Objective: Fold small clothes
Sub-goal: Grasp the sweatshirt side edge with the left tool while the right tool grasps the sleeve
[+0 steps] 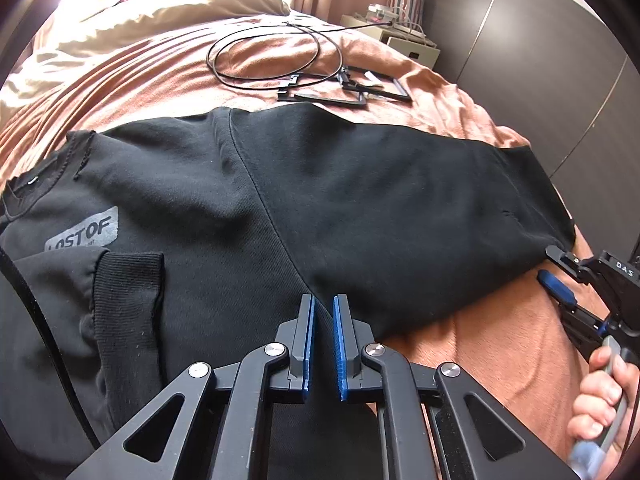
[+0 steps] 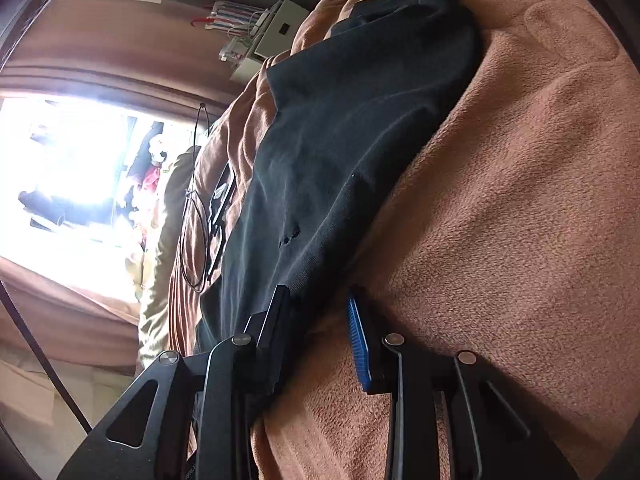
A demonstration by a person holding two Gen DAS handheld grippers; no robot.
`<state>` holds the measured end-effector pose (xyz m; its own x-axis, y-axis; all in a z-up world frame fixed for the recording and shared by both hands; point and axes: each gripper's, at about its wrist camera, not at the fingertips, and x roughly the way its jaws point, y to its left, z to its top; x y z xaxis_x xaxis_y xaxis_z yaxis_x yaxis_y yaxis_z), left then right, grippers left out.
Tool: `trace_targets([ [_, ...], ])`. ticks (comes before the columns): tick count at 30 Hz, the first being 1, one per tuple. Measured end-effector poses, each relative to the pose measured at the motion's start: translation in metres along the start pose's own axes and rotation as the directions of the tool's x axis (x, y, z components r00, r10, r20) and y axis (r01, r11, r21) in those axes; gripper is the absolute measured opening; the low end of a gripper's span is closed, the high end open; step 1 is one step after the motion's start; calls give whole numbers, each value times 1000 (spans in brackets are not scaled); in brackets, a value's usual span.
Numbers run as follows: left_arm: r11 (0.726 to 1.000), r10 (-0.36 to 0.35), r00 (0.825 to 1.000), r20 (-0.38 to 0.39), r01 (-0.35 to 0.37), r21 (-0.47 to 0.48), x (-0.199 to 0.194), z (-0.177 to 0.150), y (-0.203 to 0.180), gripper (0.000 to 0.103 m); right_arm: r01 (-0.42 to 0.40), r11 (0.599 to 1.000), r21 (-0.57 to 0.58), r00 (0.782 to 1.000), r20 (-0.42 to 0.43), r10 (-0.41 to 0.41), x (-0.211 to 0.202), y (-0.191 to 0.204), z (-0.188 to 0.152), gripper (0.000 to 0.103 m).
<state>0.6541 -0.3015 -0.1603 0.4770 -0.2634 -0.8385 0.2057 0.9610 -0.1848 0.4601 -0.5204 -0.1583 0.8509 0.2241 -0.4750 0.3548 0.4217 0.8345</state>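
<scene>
From my left wrist camera I see the black sweatshirt [image 1: 280,200] spread flat across the bed's orange-brown blanket [image 1: 500,344], its grey printed patch [image 1: 86,230] at the left and a ribbed cuff [image 1: 132,280] folded in over the body. My left tool [image 1: 324,320] sits low over the near part of the garment, its 2 blue pads [image 1: 310,344] drawn almost together with only a thin slit between them; I cannot tell whether any cloth is pinched there, so I read it as clenched. At the right edge my right tool [image 1: 554,270] meets the sweatshirt's corner, one finger on top of the cloth and one blue pad below it, with the hand [image 1: 600,400] on its handle. Farther back on the bed lie a looped black cable [image 1: 276,56] and some black frames [image 1: 344,90]. From my right wrist camera the sweatshirt [image 2: 340,140] runs away up the blanket [image 2: 520,220]. My right tool [image 2: 318,312] has the garment's edge between its fingers: the left finger lies against the fabric, while the blue pad [image 2: 358,348] stands just beside it with blanket showing in the gap, so it is not yet clamped.
</scene>
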Motion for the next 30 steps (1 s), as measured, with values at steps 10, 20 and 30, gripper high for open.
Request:
trace_targets([
  [10,999,27,1000,-12,-27,25,17,6,3,8,13,999,-42,1000,-2,-13,14,14,7,10],
  [20,1000,-10,1000,-5,10,-8,4,10,10,6,-121,989,-86,992,34,124,-15,51,1,4],
  [30,999,-3,1000,26,4,-36,-39,6,40,6,-253,954,-162,966,10,258,-40,91,-28,4],
])
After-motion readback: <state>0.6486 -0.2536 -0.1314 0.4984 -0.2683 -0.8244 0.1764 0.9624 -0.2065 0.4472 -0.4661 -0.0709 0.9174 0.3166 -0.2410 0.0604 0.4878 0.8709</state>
